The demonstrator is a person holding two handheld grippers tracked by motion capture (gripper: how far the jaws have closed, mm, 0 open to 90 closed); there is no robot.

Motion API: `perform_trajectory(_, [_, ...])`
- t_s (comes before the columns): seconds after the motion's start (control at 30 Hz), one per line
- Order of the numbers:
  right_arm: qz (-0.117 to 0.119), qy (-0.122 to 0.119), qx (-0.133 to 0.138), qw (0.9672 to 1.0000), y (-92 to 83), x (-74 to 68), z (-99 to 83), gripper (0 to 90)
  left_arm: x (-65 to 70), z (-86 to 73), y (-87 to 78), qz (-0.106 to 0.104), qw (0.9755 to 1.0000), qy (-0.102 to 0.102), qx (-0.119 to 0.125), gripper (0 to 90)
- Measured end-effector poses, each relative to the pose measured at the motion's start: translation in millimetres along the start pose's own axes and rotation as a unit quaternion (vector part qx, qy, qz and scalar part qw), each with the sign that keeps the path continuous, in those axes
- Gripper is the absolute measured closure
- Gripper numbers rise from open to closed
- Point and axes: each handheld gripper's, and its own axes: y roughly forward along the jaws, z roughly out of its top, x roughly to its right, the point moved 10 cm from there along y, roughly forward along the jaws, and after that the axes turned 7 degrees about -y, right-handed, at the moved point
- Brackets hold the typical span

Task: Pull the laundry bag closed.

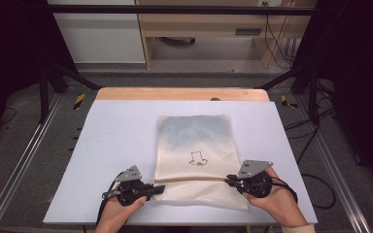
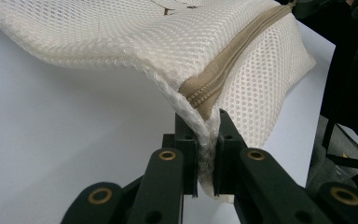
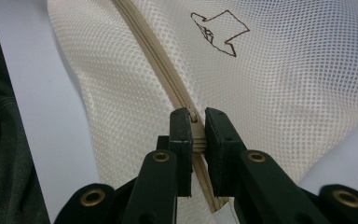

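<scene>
A cream mesh laundry bag (image 1: pixel 196 155) lies flat near the middle of the pale worktop (image 1: pixel 116 145), its long axis running from the person's edge toward the far edge. A tan zipper (image 1: pixel 194 178) crosses it side to side near the close end, and a small dark outline drawing (image 1: pixel 197 158) sits just beyond the zipper. The left hand-held gripper (image 1: pixel 160 188) is clamped on the bag's left edge at the zipper end. The right hand-held gripper (image 1: pixel 229 179) is clamped on the zipper at the bag's right side.

Even overhead light, dark surroundings; nearest close-up parts perhaps slightly soft.
</scene>
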Motion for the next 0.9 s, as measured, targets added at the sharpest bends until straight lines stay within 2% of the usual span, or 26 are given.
perform_trajectory(0.33, [-0.008, 0.008, -0.001, 0.9999, -6.5, 3.8, -7.4, 81.9, -0.3, 0.6, -0.2, 0.0, 1.0, 0.001, 0.002, 83.0])
perform_trajectory(0.9, [-0.007, 0.013, -0.001, 0.9999, -8.0, 4.5, -13.6, 81.9, -0.3, 0.7, -0.3, 0.002, 1.0, 0.001, 0.002, 83.0])
